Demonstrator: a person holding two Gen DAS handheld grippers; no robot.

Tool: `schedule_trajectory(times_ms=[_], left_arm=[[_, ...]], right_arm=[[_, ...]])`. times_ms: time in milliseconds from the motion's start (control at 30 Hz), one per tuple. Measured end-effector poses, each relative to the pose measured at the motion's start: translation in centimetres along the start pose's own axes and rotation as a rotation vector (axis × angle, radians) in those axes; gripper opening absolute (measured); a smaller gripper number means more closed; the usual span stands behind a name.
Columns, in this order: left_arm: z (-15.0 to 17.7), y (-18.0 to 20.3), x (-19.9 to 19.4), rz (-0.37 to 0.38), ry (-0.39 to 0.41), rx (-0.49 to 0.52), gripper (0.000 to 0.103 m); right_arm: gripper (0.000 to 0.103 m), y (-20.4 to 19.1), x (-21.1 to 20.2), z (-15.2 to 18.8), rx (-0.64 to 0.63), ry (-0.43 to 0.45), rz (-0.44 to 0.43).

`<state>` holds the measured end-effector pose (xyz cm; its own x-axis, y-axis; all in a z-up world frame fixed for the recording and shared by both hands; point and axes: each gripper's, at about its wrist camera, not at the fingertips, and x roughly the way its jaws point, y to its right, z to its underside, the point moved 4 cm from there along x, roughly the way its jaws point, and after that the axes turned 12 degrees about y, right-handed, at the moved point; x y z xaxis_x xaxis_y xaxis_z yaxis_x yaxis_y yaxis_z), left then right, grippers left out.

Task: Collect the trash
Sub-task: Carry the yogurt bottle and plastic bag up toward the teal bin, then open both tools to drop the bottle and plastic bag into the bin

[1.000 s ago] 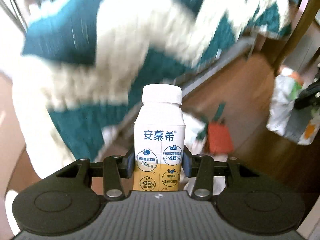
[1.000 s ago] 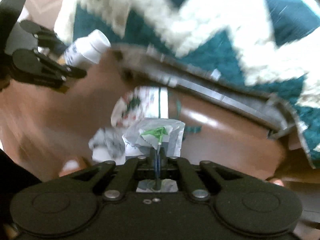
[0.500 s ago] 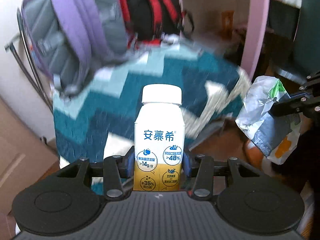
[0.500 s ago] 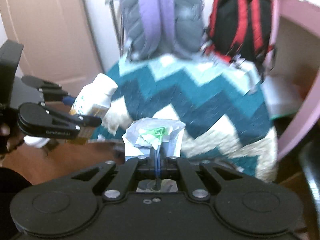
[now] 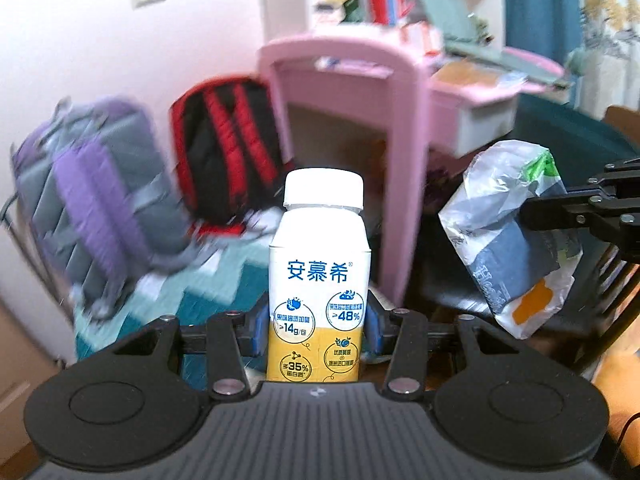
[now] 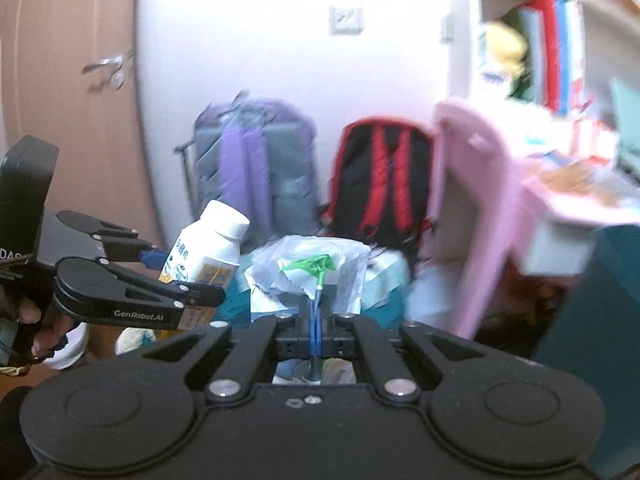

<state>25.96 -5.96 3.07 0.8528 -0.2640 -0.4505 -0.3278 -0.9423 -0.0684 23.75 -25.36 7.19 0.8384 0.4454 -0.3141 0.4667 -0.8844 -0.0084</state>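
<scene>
The yogurt drink bottle (image 5: 318, 280), white-capped with a yellow base, stands upright between the blue pads (image 5: 259, 330) of the left gripper (image 5: 316, 330), which is clamped on its lower body. In the right wrist view it tilts toward one o'clock, at nine o'clock of the frame. The crumpled plastic bag (image 5: 516, 240), clear with green print and an orange patch, hangs at three o'clock in the left wrist view, pinched by the right gripper (image 6: 316, 320), whose fingers are pressed together on its thin film. Behind both, a purple-and-grey backpack (image 6: 256, 168) and a black-and-red backpack (image 6: 380, 176) lean on the wall, beside a pink desk (image 5: 400, 80). A teal zigzag blanket (image 5: 208, 280) lies below them.
</scene>
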Motion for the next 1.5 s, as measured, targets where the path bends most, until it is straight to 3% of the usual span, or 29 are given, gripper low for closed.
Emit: schedule_trajectory(times_ms=[433, 767, 933, 1100, 1400, 1500], left_arm=[[-13.7, 16.0, 1.5, 0.191, 0.136, 0.082, 0.044], [-21.4, 24.9, 6.8, 0.296, 0.089, 0.060, 0.044], [-21.9, 28.3, 10.9, 0.312, 0.028, 0.085, 0.044], [-19.8, 30.8, 14.9, 0.311, -0.060, 0.126, 0.044], [-16.1, 31.9, 19.6, 0.299, -0.204, 0.155, 0.044], [-15.3, 32.1, 20.3, 0.294, -0.240, 0.157, 0.044]], right_arm=[[0.001, 13.4, -8.3, -5.5, 0.062, 0.047, 0.257], [0.001, 22.8, -9.7, -6.9, 0.119, -0.063, 0.391], [0.001, 25.9, -8.6, -5.2, 0.121, -0.116, 0.413], [0.001, 27.8, -6.6, -2.7, 0.131, -0.194, 0.411], [0.002, 28.9, -3.7, 0.9, 0.131, -0.337, 0.372], [0.007, 29.2, -3.2, 1.6, 0.171, -0.374, 0.361]])
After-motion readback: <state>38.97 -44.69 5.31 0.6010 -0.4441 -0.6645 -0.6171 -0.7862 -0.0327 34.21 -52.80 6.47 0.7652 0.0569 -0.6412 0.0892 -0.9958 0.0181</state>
